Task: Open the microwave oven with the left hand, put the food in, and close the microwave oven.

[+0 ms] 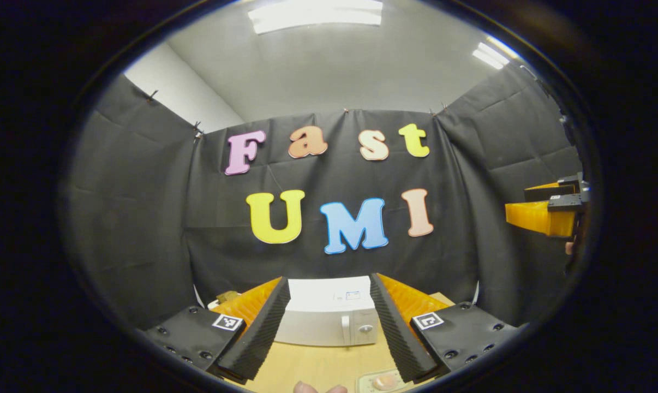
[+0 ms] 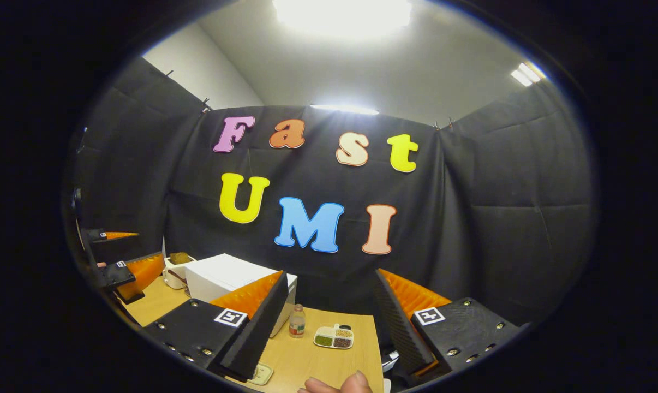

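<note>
Both sets of tongs are up in the air over the wooden table [image 2: 329,365] with nothing in them. The left tongs [image 1: 329,327] are spread wide, and looking down between them you see the white microwave [image 1: 329,319] sitting on the table against the black back wall, door closed, with its knob on the right side of the front. Near the bottom of the left gripper view there's a small plate with the food [image 1: 384,381] on it, on the table in front of the microwave. The right tongs [image 2: 329,322] are gaping open too. From their side the microwave [image 2: 225,275] is off to the left, with a small bottle [image 2: 297,322] and a divided snack dish [image 2: 334,337] just beside it on the table. The left tongs [image 2: 124,273] show further left, near a white cup [image 2: 175,273].
</note>
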